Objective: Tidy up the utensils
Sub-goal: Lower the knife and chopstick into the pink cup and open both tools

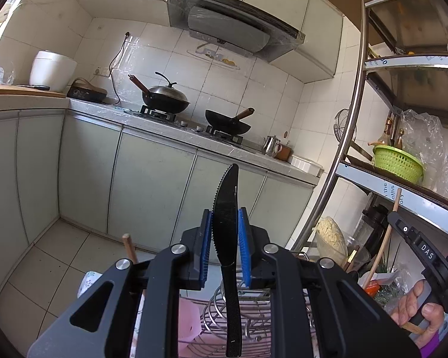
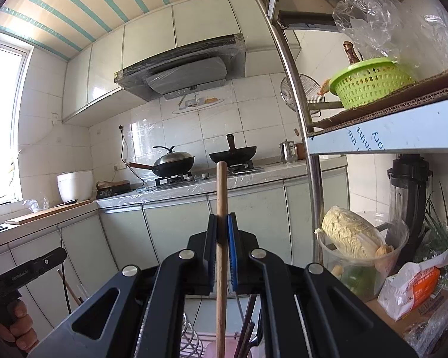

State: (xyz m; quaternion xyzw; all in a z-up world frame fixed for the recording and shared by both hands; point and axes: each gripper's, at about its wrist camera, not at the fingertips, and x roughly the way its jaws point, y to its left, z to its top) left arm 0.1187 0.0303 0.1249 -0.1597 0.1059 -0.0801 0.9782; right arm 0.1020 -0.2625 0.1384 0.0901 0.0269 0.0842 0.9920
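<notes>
We count one black knife (image 1: 225,208) and one wooden stick (image 2: 221,208), two woks on the far worktop (image 1: 152,122). Left gripper (image 1: 225,223) jaws clamp the knife; right gripper (image 2: 222,232) jaws, nearly closed, clamp the stick.

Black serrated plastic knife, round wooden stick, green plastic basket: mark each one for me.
Black serrated plastic knife (image 1: 225,208), left wrist view, middle of the blade.
Round wooden stick (image 2: 221,197), right wrist view, upper shaft.
Green plastic basket (image 2: 370,85), right wrist view, slotted side wall.
</notes>
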